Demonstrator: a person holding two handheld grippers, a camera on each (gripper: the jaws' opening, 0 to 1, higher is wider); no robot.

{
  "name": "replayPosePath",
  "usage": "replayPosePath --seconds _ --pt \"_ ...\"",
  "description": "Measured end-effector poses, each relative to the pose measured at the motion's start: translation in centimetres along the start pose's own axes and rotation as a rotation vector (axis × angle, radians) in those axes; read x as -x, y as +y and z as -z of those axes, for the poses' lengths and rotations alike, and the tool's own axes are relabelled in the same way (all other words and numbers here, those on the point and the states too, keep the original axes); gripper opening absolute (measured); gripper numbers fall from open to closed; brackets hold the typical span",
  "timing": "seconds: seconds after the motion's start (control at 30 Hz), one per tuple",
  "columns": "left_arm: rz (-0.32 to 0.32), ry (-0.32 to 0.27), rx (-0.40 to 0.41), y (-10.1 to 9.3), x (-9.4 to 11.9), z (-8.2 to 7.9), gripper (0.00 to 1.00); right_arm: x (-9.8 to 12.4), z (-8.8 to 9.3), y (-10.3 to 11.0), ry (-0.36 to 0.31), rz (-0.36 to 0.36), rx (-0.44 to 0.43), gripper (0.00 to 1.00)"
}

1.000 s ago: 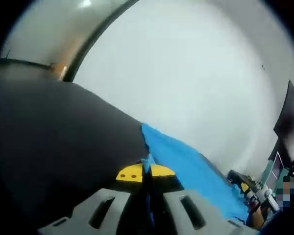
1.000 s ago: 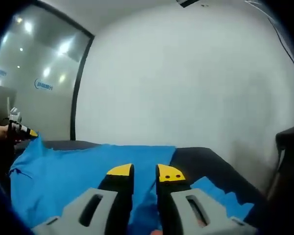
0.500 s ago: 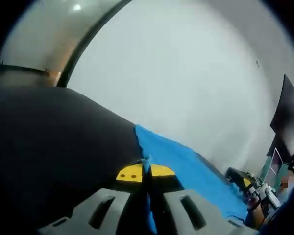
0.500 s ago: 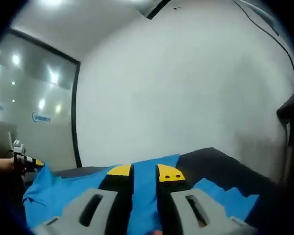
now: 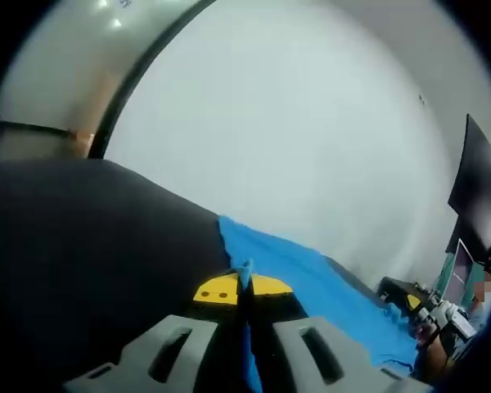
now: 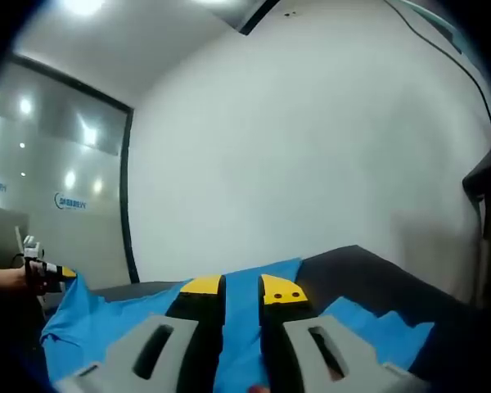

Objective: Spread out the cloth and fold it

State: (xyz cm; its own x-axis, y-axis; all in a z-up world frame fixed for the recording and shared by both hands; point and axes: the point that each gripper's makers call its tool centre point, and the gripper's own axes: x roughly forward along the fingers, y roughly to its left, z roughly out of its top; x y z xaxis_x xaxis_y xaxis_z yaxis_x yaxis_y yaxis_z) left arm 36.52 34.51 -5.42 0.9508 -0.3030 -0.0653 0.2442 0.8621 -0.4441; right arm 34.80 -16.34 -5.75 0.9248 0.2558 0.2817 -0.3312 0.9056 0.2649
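Cloth (image 5: 311, 282), bright blue, is seen stretched over a dark desk (image 5: 90, 246) in front of a plain white wall (image 5: 295, 139). In the left gripper view, a corner of the cloth is pinched between the yellow-tipped jaws of the left hand-held gripper (image 5: 244, 286); the jaws are pressed together with a thin blue edge standing up between them. From that corner the cloth runs away across the desk toward the far right, where the right hand-held gripper (image 5: 421, 309) is seen small and blurred at the cloth's other end. A dark monitor (image 5: 475, 196) is noted beside the wall at the right.

In the right gripper view, the cloth (image 6: 114, 315) is seen spread wide over the desk (image 6: 368, 270), its far edge lying just below the wall (image 6: 311, 147). A band of the blue fabric passes between the jaws of the right hand-held gripper (image 6: 241, 288), which stand slightly apart around it; the fabric is taken to be gripped lower down, though the contact itself is hidden. A second flap of the cloth is seen to the right of the jaws. At the far left end of the cloth, the left hand-held gripper (image 6: 41, 270) is seen holding a raised corner. A glass partition (image 6: 57, 180) with reflected ceiling lights stands left of the wall.
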Motion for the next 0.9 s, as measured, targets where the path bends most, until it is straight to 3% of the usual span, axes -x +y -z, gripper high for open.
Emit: replayPosePath --seconds 0.13,0.2,0.3,0.33,0.37,0.43,0.47,0.53,0.57,0.63,0.67,0.7,0.73,0.83,0.9 --pt "0.02 -0.024 0.03 -2.2 -0.6 -0.4 0.06 0.0 0.0 -0.1 0.0 0.003 -0.001 0.13" --pt "0.084 -0.043 0.0 -5.6 -0.8 -0.4 0.06 0.0 0.0 0.0 -0.001 0.004 0.001 0.13" --pt "0.213 -0.044 -0.057 -11.9 -0.2 1.1 0.06 0.1 0.0 0.0 -0.005 0.005 0.001 0.13" --pt "0.246 -0.04 -0.117 -14.3 0.1 2.7 0.06 0.1 0.0 0.0 -0.005 0.006 0.001 0.13" --pt "0.256 -0.03 -0.153 -15.3 0.3 3.8 0.06 0.1 -0.1 0.0 -0.006 0.007 -0.001 0.13" --pt "0.282 0.046 -0.325 -17.8 0.9 9.0 0.06 0.1 -0.1 0.0 -0.009 0.008 -0.002 0.13" --pt "0.281 0.109 -0.376 -18.2 1.3 11.7 0.06 0.2 -0.1 0.1 -0.008 0.008 -0.002 0.13" --pt "0.239 0.277 -0.56 -17.3 1.7 16.8 0.06 0.2 0.0 0.2 -0.007 0.007 -0.004 0.13" --pt "0.248 0.336 -0.636 -17.0 1.8 18.8 0.06 0.2 0.0 0.2 -0.007 0.005 -0.003 0.13" --pt "0.259 0.424 -0.67 -16.7 2.0 21.6 0.07 0.2 0.0 0.2 -0.007 0.002 -0.002 0.13" --pt "0.25 0.251 -0.627 -17.7 1.2 19.3 0.08 0.2 0.0 0.1 -0.008 0.003 -0.002 0.13" --pt "0.289 0.325 -0.639 -17.8 1.9 20.0 0.11 0.2 0.0 0.0 -0.008 0.005 -0.003 0.13" --pt "0.299 0.377 -0.59 -18.0 2.2 20.4 0.15 0.2 0.0 0.0 -0.008 0.007 -0.005 0.13" --pt "0.39 0.393 -0.479 -19.7 3.2 19.7 0.27 0.2 0.0 0.1 -0.009 0.001 -0.002 0.13" --pt "0.41 0.361 -0.466 -20.5 3.5 18.2 0.28 0.2 0.0 0.1 -0.01 0.0 -0.002 0.13"
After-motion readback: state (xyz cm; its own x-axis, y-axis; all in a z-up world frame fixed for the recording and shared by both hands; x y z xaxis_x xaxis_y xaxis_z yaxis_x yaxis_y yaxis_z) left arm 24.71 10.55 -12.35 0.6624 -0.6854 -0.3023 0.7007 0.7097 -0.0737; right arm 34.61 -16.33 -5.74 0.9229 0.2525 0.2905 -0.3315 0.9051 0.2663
